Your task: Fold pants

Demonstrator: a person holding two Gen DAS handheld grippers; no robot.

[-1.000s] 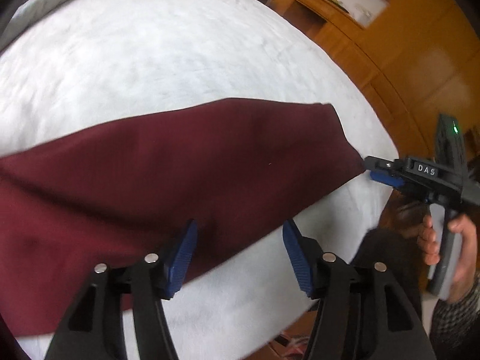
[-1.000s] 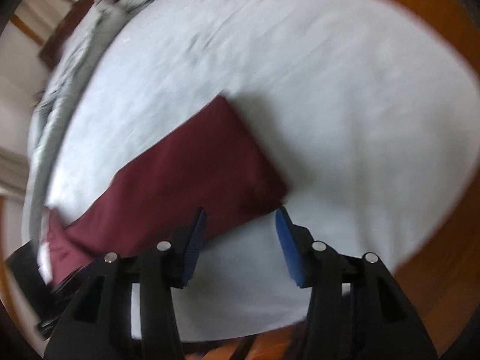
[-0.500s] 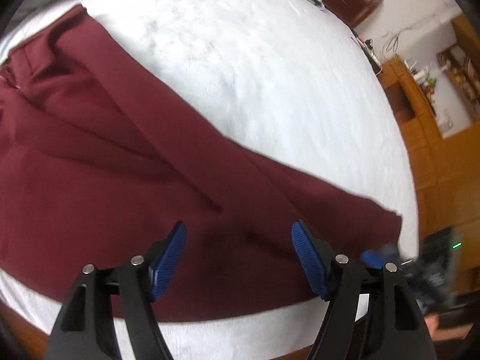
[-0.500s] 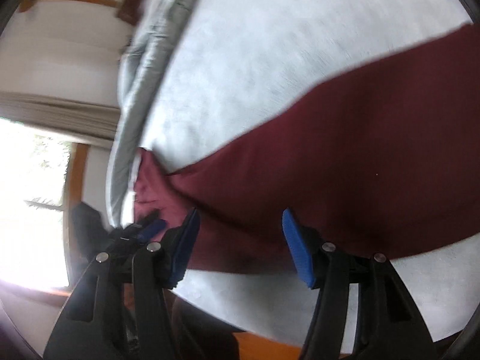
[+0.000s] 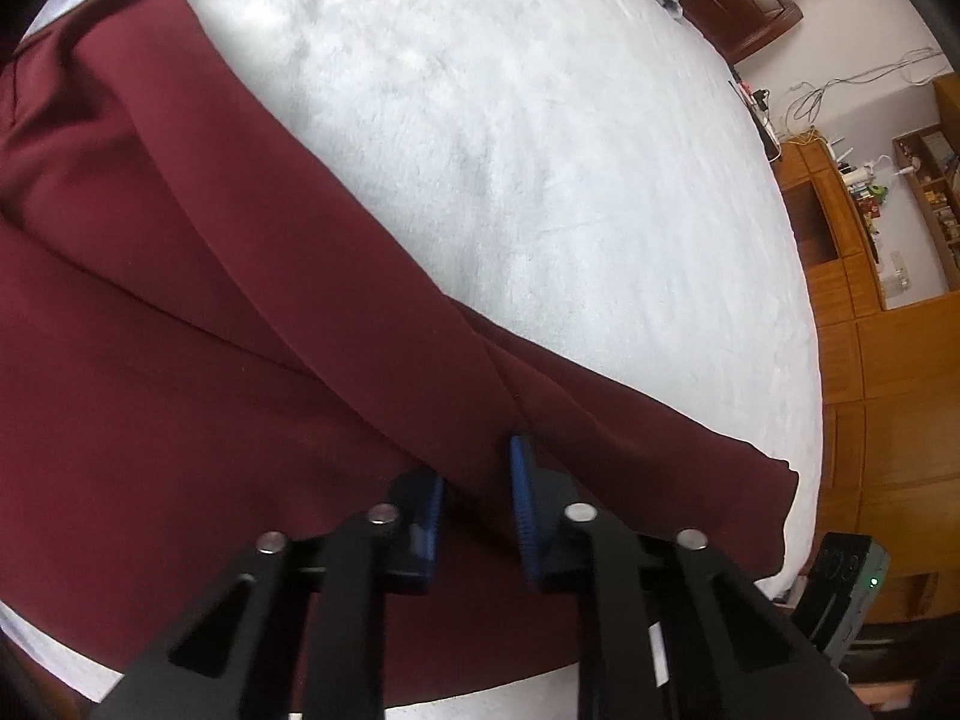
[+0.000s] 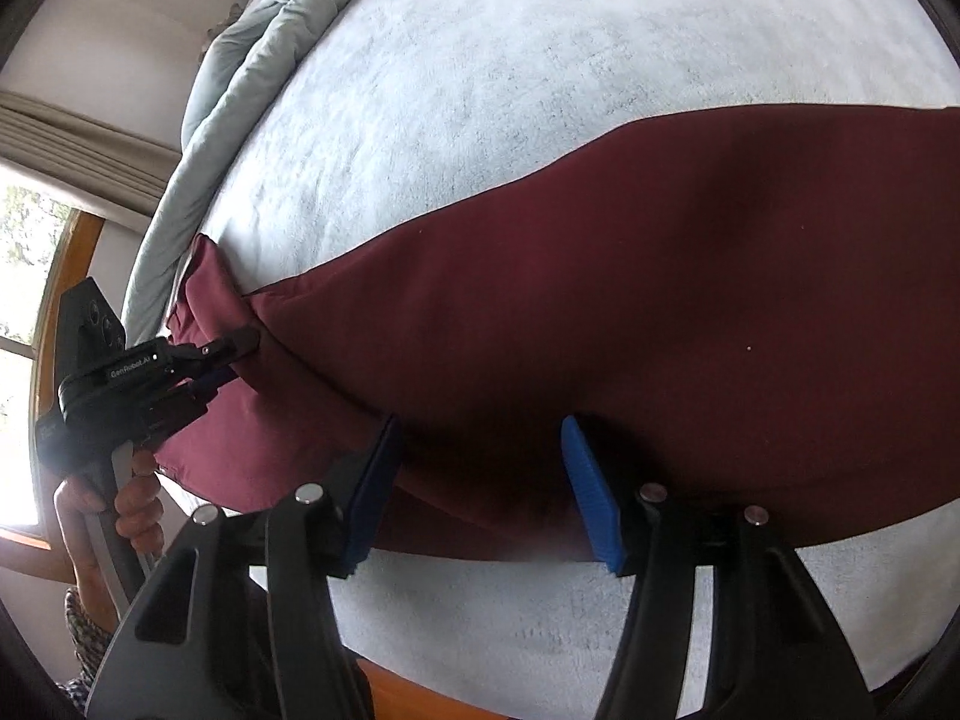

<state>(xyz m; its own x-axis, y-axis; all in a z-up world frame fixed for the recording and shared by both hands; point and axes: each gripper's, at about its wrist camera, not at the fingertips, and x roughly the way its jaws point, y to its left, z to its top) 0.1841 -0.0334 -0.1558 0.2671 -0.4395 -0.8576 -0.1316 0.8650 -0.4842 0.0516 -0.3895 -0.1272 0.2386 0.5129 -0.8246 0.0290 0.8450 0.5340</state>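
Now pants [image 5: 180,360] fold sits between left fingers [image 5: 521,504].

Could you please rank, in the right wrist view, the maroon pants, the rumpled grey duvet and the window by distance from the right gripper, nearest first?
1. Maroon pants: lying across the white bed directly ahead of the right gripper, whose jaws stand open over the near edge.
2. Rumpled grey duvet: bunched along the bed's far left edge.
3. Window: on the wall at far left, beyond the bed.
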